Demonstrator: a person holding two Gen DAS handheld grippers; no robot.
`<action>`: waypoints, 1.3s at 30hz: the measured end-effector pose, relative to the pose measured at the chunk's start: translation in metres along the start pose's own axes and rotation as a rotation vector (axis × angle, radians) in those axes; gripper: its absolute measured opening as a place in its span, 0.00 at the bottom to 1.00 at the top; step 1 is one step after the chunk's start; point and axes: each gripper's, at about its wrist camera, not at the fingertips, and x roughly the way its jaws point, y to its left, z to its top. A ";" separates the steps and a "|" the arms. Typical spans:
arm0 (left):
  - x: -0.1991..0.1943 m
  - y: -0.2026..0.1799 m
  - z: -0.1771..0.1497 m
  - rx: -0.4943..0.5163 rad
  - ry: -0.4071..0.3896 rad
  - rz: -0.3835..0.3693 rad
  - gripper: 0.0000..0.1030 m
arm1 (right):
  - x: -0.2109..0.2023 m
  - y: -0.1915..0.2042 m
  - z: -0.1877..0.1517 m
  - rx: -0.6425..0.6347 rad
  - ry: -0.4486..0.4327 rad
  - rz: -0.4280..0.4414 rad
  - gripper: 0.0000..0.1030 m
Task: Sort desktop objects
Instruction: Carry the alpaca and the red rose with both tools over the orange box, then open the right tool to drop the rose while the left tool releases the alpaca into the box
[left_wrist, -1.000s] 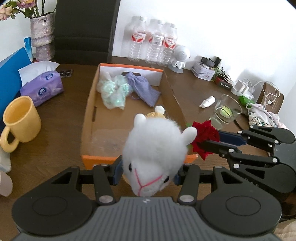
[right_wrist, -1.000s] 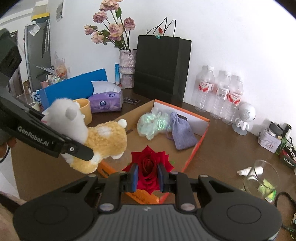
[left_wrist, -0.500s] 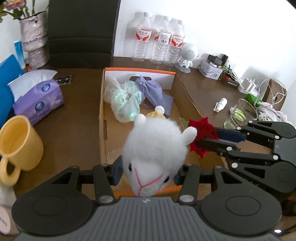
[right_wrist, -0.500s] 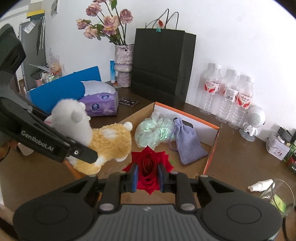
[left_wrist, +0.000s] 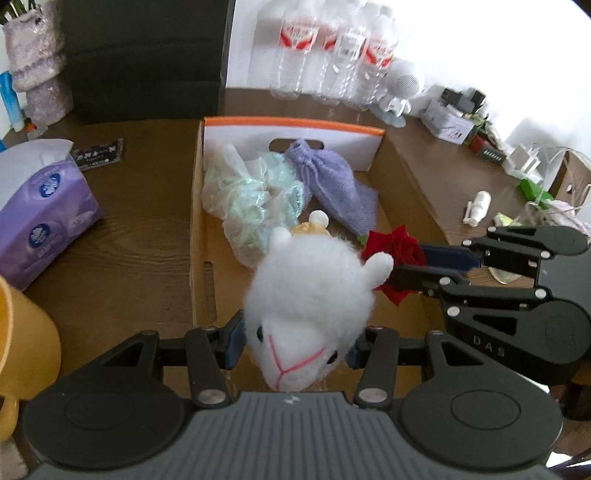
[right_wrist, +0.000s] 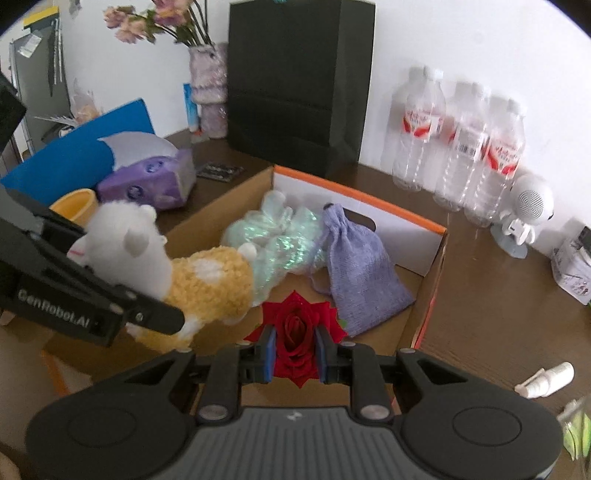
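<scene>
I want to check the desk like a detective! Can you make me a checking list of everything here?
Surface: brown wooden desk.
Job's things: box holds purple pouch and plastic bag; alpaca and rose held over it.
Clutter: tissues, mug, bottles, spray bottle.
Grippers: left gripper shut on alpaca; right gripper shut on rose.
Cables: white leads, far right.
Surroundings: black bag, vase, white wall.

We now carry the plush alpaca (left_wrist: 310, 295) and red rose (right_wrist: 295, 339) forward, above the cardboard box (left_wrist: 197, 221) interior.
</scene>
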 end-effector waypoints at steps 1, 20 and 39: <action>0.004 0.000 0.003 0.000 0.006 0.002 0.49 | 0.006 -0.002 0.002 -0.001 0.008 0.001 0.20; 0.033 -0.003 0.019 0.022 0.042 0.047 0.56 | 0.062 -0.019 0.014 0.001 0.083 0.026 0.29; -0.040 -0.013 0.010 0.029 -0.099 0.085 0.82 | -0.021 -0.007 0.017 0.063 -0.045 -0.033 0.78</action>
